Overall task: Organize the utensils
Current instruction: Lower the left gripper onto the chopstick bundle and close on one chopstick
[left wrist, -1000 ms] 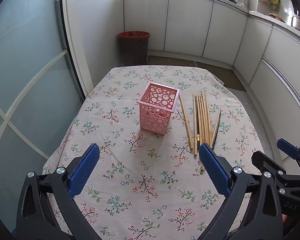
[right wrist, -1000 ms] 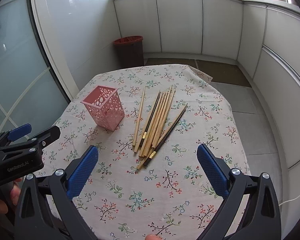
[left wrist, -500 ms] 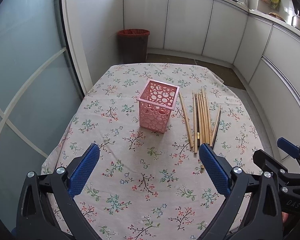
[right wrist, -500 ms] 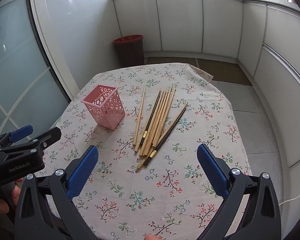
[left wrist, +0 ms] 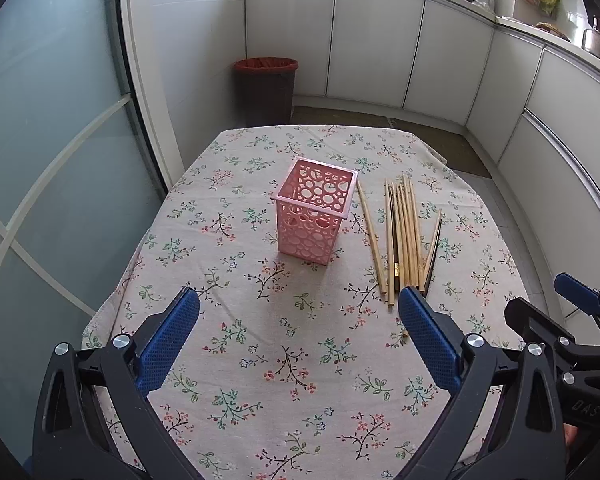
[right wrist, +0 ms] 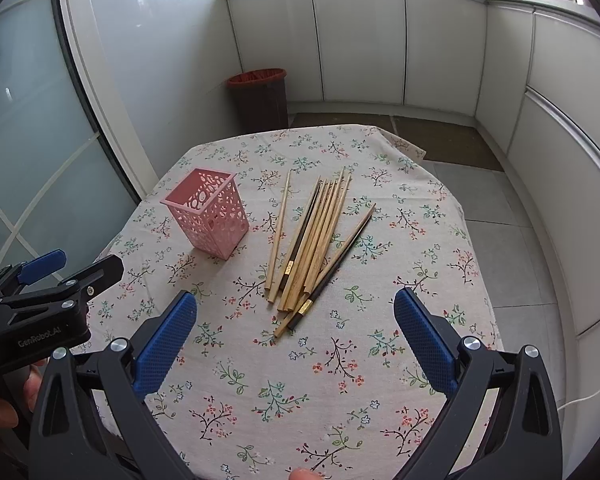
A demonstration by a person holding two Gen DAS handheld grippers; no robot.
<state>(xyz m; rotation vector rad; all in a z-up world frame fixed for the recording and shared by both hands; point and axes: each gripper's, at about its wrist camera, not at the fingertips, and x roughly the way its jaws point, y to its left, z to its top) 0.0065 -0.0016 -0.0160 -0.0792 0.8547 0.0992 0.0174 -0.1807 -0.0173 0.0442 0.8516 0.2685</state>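
A pink perforated square holder (left wrist: 314, 216) stands upright and empty on the floral tablecloth (left wrist: 260, 360); it also shows in the right wrist view (right wrist: 210, 212). Several wooden chopsticks (left wrist: 404, 236) lie loose in a bunch to its right, and show in the right wrist view (right wrist: 314, 240) too. My left gripper (left wrist: 298, 332) is open and empty, held above the near part of the table. My right gripper (right wrist: 296, 332) is open and empty, just short of the chopsticks' near ends. The right gripper shows at the left view's right edge (left wrist: 572, 320), the left gripper at the right view's left edge (right wrist: 48, 300).
A frosted glass door (left wrist: 40, 160) runs along the left. A dark bin with a red liner (left wrist: 266, 88) stands beyond the table's far edge. White cabinets (left wrist: 380, 44) line the back and right. The tiled floor (right wrist: 500, 220) lies to the right.
Both grippers have drawn slightly back and up from the table, so holder and chopsticks look a little farther off. Nothing on the table has moved.
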